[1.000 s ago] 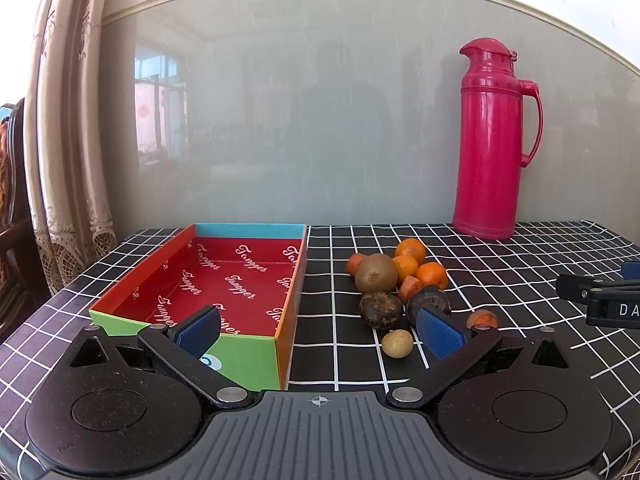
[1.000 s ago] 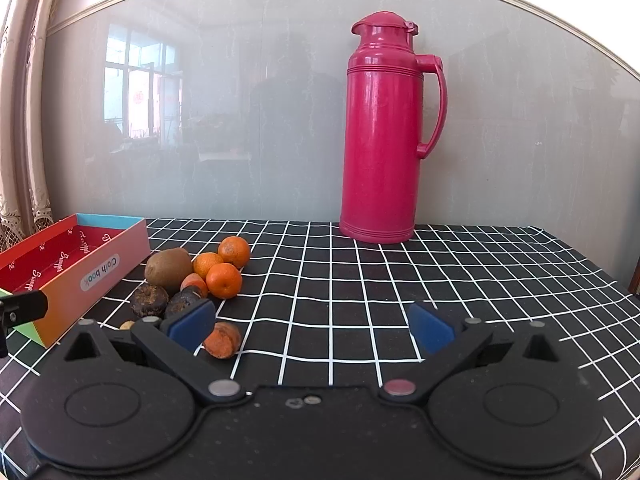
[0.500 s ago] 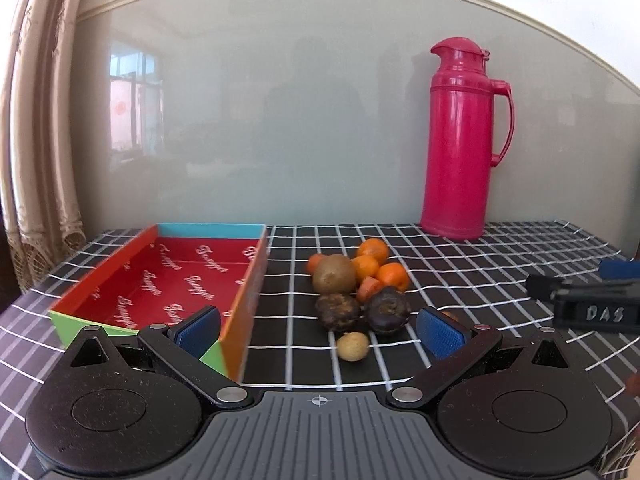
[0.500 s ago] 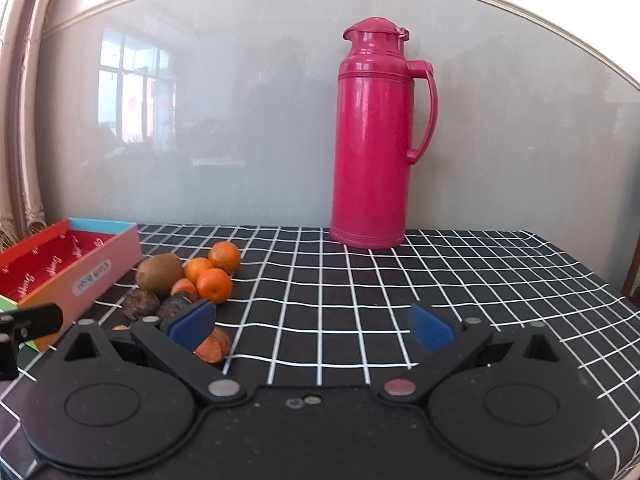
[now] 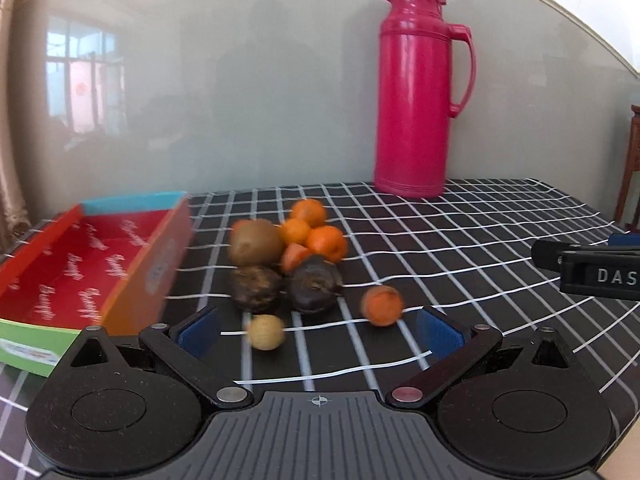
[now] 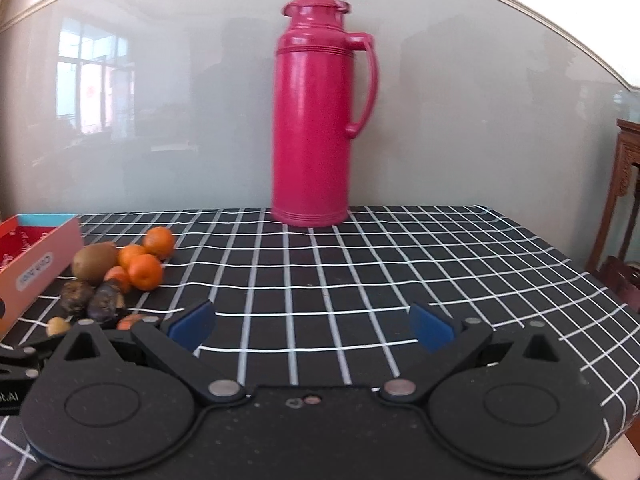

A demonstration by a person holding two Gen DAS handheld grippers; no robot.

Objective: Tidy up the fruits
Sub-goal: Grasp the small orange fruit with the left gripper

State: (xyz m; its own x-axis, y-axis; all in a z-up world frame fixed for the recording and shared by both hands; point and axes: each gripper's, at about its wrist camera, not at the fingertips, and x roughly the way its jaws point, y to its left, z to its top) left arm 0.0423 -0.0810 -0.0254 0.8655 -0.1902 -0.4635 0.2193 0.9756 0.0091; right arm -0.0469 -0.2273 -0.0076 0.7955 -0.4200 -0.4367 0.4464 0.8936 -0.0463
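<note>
Your black, white-gridded tablecloth-covered table (image 5: 460,240) carries a pink plastic thermos (image 5: 416,92) upper right, a red-lined cardboard box (image 5: 132,276) left, and clustered fruits (image 5: 288,256) centre.

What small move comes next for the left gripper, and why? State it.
Probably ease the left gripper forward and down onto the small tan fruit. Its jaws are open and empty, that fruit lies nearest between them, apart from the pile, and the red box beside it holds no fruit yet.
</note>
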